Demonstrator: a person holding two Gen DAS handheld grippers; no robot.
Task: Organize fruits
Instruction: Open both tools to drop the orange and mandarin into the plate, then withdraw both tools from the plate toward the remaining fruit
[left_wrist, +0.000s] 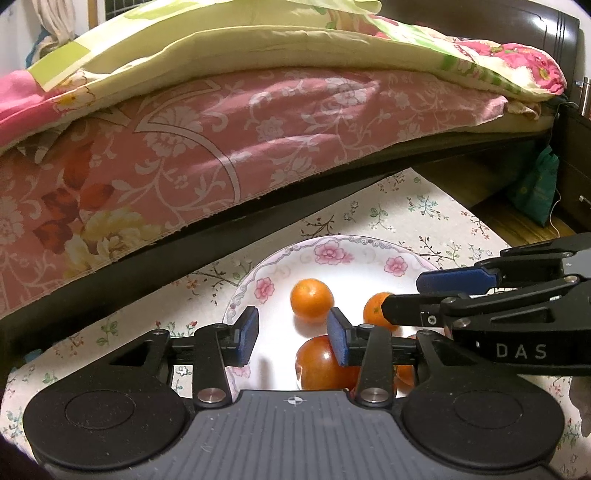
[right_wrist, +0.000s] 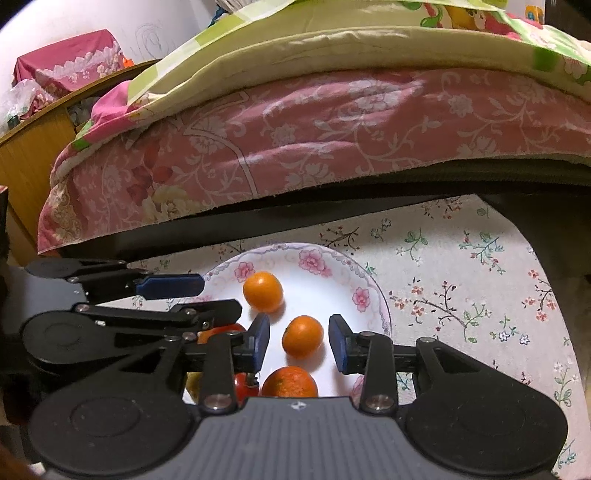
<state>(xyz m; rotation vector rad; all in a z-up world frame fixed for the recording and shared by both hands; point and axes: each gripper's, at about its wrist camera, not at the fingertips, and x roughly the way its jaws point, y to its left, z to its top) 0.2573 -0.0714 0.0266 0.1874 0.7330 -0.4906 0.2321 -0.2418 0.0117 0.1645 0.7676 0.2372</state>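
Note:
A white plate with a pink flower rim (left_wrist: 334, 254) (right_wrist: 314, 260) stands on a floral tablecloth and holds several fruits. In the right wrist view a small orange (right_wrist: 303, 336) lies between the pads of my right gripper (right_wrist: 300, 343), with a gap on each side, so that gripper is open. Another orange (right_wrist: 263, 291) sits farther back, a bigger orange (right_wrist: 290, 382) nearer, and a red tomato (right_wrist: 243, 384) beside it. My left gripper (left_wrist: 293, 338) is open over bare plate, with a tomato (left_wrist: 317, 365) under its right finger. The far orange (left_wrist: 312, 301) lies beyond it. My right gripper (left_wrist: 400, 295) reaches in from the right.
A bed with a pink flowered sheet (left_wrist: 221, 147) and a green quilt overhangs the table's far side, close behind the plate. The tablecloth (right_wrist: 461, 280) runs on to the right of the plate. A green bag (left_wrist: 535, 188) hangs at far right, and a wooden cabinet (right_wrist: 26, 155) stands at left.

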